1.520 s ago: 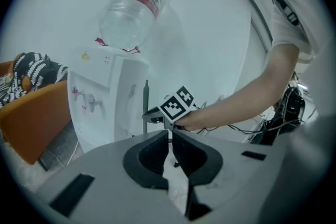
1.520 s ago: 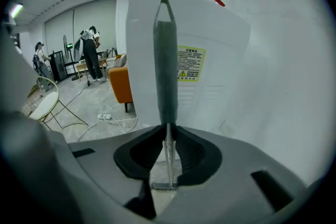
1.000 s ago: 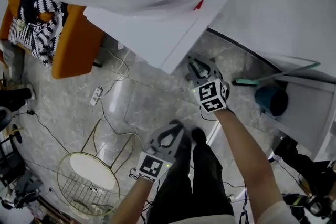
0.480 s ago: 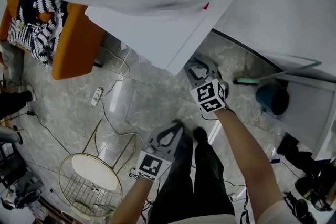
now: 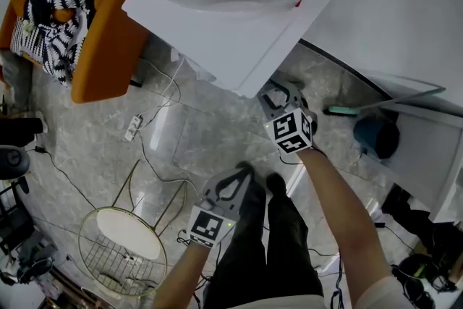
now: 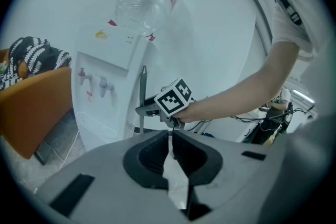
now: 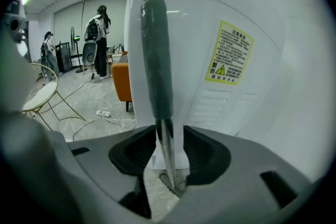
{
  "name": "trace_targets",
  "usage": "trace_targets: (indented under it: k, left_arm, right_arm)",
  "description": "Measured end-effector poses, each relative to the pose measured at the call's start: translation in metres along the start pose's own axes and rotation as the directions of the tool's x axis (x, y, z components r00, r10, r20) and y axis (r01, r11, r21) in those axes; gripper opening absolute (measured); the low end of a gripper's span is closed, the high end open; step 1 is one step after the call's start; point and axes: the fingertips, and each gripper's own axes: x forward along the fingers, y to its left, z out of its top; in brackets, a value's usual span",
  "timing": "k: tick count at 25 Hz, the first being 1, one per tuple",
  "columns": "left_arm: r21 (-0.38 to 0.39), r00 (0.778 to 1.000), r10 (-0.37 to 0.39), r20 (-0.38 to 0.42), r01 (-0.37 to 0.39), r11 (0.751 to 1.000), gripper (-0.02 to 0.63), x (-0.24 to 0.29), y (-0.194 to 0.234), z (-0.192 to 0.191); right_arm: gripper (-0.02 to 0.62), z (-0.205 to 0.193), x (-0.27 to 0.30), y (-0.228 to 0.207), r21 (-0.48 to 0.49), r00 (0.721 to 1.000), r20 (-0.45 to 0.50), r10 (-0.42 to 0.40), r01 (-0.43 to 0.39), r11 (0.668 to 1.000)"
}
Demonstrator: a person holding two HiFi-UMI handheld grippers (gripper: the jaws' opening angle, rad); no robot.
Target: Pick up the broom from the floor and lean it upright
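Note:
The broom [image 7: 157, 55] stands upright against the side of the white water dispenser [image 7: 226, 60], with a dark green grip above a thin metal shaft. My right gripper [image 7: 169, 134] has that shaft between its jaws, with a gap on each side; the jaws are closing. In the left gripper view the broom [image 6: 142, 97] rises beside the dispenser [image 6: 105, 102], with the right gripper's marker cube next to it. My left gripper [image 6: 171, 139] is shut and holds nothing. In the head view the right gripper [image 5: 278, 92] is at the dispenser's corner and the left gripper [image 5: 239, 174] hangs lower, above the person's legs.
An orange chair [image 5: 94, 54] with a black-and-white knit stands at the left. A gold wire side table [image 5: 123, 242] is at the lower left, with a power strip [image 5: 132, 130] and cables on the marble floor. A teal-tipped rod [image 5: 340, 111] and a dark blue round object [image 5: 375, 135] lie by the right wall.
Both grippers stay close to where they were in the head view. The view itself has drifted a little, so the dispenser and chair sit slightly differently in the picture.

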Motion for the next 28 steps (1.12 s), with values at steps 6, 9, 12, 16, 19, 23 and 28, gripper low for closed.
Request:
trace_targets:
  k: [6,9,12,16,19,23,28]
  left_arm:
    - [0.004,1.0,0.011,0.005,-0.011,1.0,0.025,-0.001,0.005,-0.005]
    - [-0.006,1.0,0.016,0.003,-0.016,1.0,0.025,-0.002,0.008,-0.004]
    - [-0.003,1.0,0.018,0.005,-0.018,1.0,0.025,-0.004,0.01,0.001]
    - [0.01,0.999,0.038,0.019,-0.039,0.999,0.025,-0.011,0.019,0.006]
    - [0.018,0.999,0.053,0.015,-0.053,0.998,0.025,-0.024,0.02,0.016]
    - [0.032,0.999,0.047,0.003,-0.047,0.998,0.025,-0.049,0.003,0.046]
    - [0.091,0.998,0.048,0.046,-0.052,0.994,0.025,-0.078,-0.021,0.1]
  right_arm:
    - [0.21,-0.002,0.001,0.003,0.002,1.0,-0.01,0.014,-0.014,1.0]
    - [0.215,-0.005,-0.005,0.007,-0.001,1.0,-0.012,0.017,-0.017,1.0]
    - [0.225,-0.007,-0.017,0.007,0.003,1.0,-0.016,0.008,-0.008,1.0]
    - [0.225,-0.006,-0.045,0.002,0.011,1.0,-0.019,-0.016,0.016,1.0]
    - [0.225,-0.003,-0.079,0.0,0.027,0.999,-0.023,-0.026,0.027,0.999]
    - [0.205,0.018,-0.141,-0.003,0.077,0.999,-0.007,-0.038,0.038,0.996]
    - [0.181,0.066,-0.218,-0.012,0.143,0.995,0.076,-0.068,0.056,0.988]
